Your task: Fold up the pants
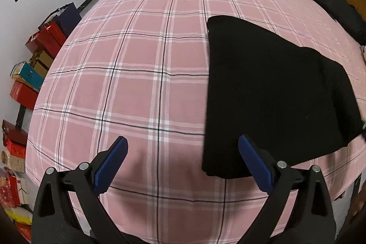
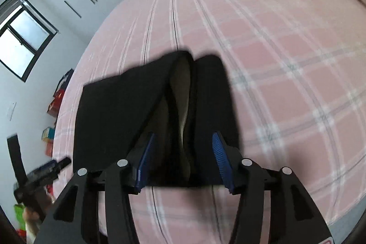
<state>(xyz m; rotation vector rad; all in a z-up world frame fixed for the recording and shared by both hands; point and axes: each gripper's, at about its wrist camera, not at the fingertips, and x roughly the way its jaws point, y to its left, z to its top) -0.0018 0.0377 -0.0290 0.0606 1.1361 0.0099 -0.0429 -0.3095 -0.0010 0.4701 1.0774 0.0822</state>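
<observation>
The left gripper (image 1: 183, 148) tilts steeply down over the pink plaid bedspread (image 1: 137, 49), jaws wide apart and empty. The right gripper (image 2: 183, 141) also angles down, jaws half apart astride a raised fold without pressing on it. The black pants (image 1: 263, 88) lie folded on the bed's near right part.

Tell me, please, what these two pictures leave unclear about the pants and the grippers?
- Right wrist view: motion blur hides whether the right gripper pinches the pants.
- Left wrist view: the picture's right edge cuts off the pants' far corner.
- Right wrist view: the left gripper is blurred.
</observation>
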